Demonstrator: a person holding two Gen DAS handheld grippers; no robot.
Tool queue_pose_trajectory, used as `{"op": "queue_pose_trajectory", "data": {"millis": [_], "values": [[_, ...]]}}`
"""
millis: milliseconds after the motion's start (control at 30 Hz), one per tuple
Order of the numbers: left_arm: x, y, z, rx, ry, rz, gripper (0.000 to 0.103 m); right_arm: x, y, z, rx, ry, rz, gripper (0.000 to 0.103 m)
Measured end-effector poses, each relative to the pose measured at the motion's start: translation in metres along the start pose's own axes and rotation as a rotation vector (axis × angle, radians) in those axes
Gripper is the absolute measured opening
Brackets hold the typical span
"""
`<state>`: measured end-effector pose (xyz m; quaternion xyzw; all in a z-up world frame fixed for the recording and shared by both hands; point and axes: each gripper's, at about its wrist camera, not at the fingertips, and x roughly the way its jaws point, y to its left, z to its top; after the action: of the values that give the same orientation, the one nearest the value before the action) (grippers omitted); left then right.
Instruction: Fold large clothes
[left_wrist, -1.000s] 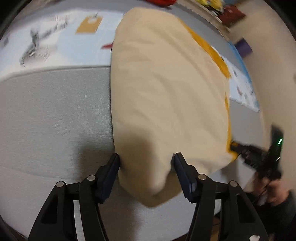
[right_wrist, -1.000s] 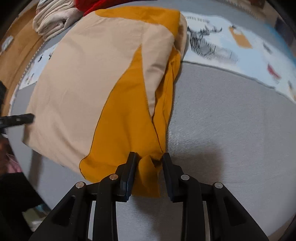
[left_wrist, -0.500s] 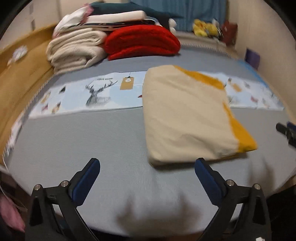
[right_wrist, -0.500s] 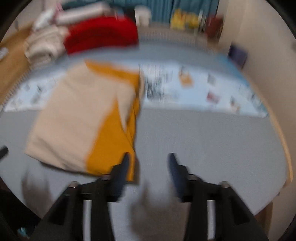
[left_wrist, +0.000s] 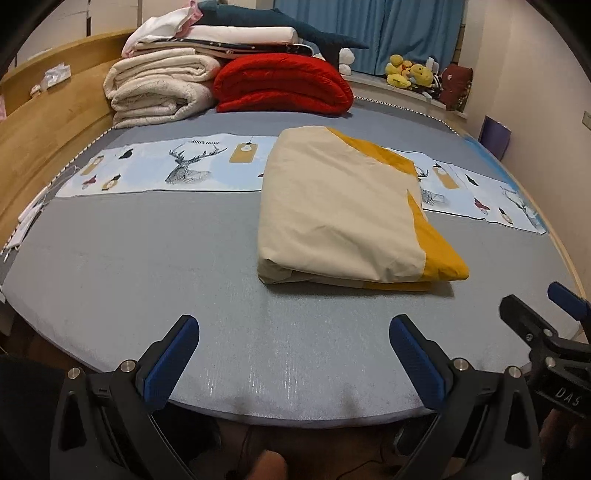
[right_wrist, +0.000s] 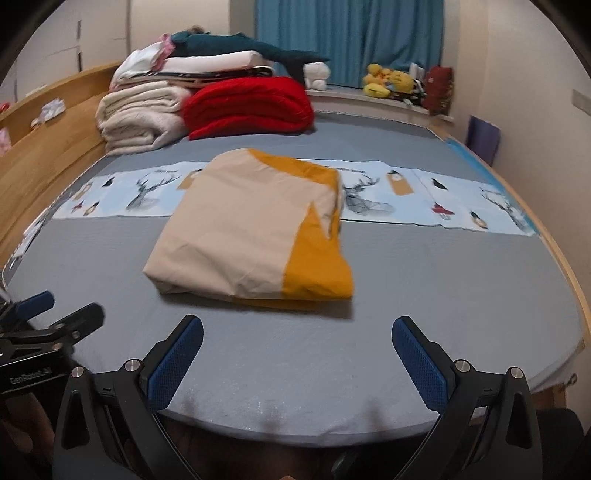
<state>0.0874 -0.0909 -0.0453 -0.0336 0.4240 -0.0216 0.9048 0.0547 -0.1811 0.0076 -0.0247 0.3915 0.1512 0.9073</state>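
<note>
1. left gripper (left_wrist: 293, 354): jaws spread wide, nothing in them.
2. right gripper (right_wrist: 297, 356): jaws still opening, wide apart, nothing between them either.
3. folded cream and mustard cloth (left_wrist: 343, 214) lies flat on the grey bed (left_wrist: 147, 266), just beyond both grippers.
4. red blanket (left_wrist: 282, 83) and cream blankets (left_wrist: 159, 88) sit stacked at the far end.

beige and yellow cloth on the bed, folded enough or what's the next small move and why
Probably just a small tidy: the folded cloth lies flat on the grey bed with both grippers clear of it. The left gripper is open; the right gripper's jaws are opening and empty. The near edge shows loose layers, so I would press that edge flat.
</note>
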Motion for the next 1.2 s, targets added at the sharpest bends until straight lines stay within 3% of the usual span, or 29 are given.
{"op": "queue_pose_trajectory", "data": {"millis": [100,1200], "values": [[0.002,-0.002,0.0,0.0,0.008,-0.043,0.102,0.007,0.003,-0.001,-0.003,0.0,0.007,0.102],[0.015,0.002,0.003,0.002,0.002,-0.018,0.102,0.024,0.012,0.01,-0.022,-0.033,0.003,0.102]]}}
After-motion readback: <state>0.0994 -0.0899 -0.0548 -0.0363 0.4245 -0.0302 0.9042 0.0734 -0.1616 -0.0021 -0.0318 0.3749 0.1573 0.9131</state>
